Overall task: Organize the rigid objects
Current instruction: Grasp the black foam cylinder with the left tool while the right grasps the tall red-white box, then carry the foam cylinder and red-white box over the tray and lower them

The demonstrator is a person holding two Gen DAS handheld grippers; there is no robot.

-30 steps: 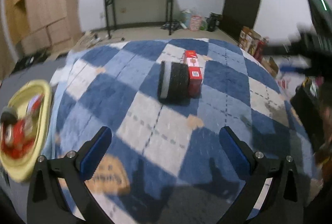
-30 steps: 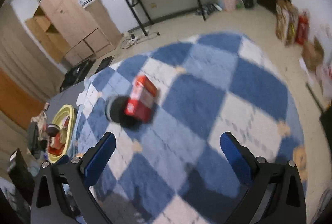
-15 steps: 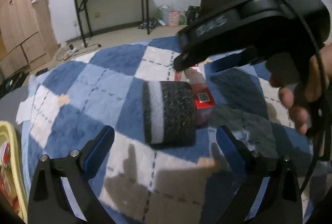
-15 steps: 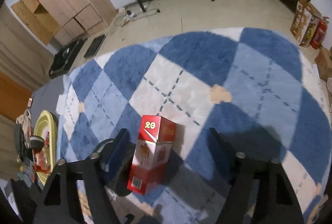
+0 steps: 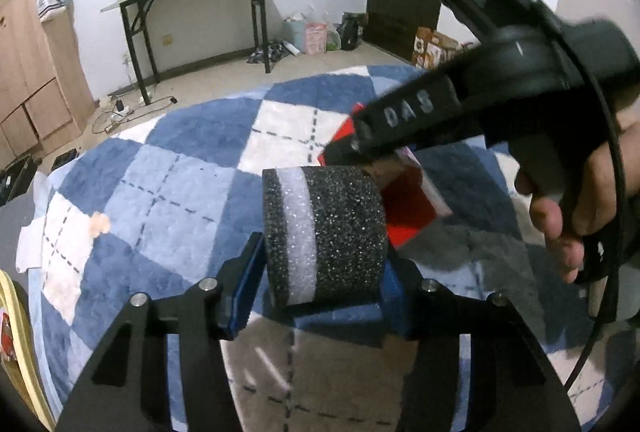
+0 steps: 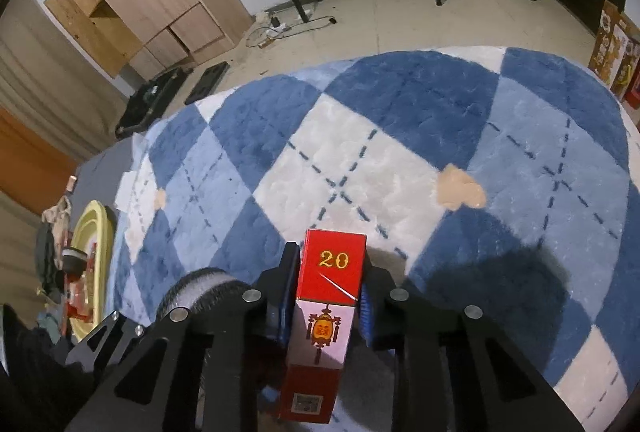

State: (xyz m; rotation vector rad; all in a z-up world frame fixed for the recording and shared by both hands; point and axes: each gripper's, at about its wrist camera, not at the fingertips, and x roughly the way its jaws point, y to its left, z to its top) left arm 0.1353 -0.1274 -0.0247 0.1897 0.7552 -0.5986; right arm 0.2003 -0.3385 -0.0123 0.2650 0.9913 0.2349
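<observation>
1. Since the earlier frames, both grippers have come down and just closed: left gripper (image 5: pixel 324 272) clamps the foam roll (image 5: pixel 326 236), frame centre.
2. Right gripper (image 6: pixel 328 296) clamps the red box (image 6: pixel 326 316), bottom centre, long axis pointing away.
3. Yellow tray (image 6: pixel 94 232) lies far left, nearer the left hand.

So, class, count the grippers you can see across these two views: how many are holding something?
2. The left gripper is shut on the foam roll; the right gripper is shut on the red box. Both sit over the rug.
</observation>
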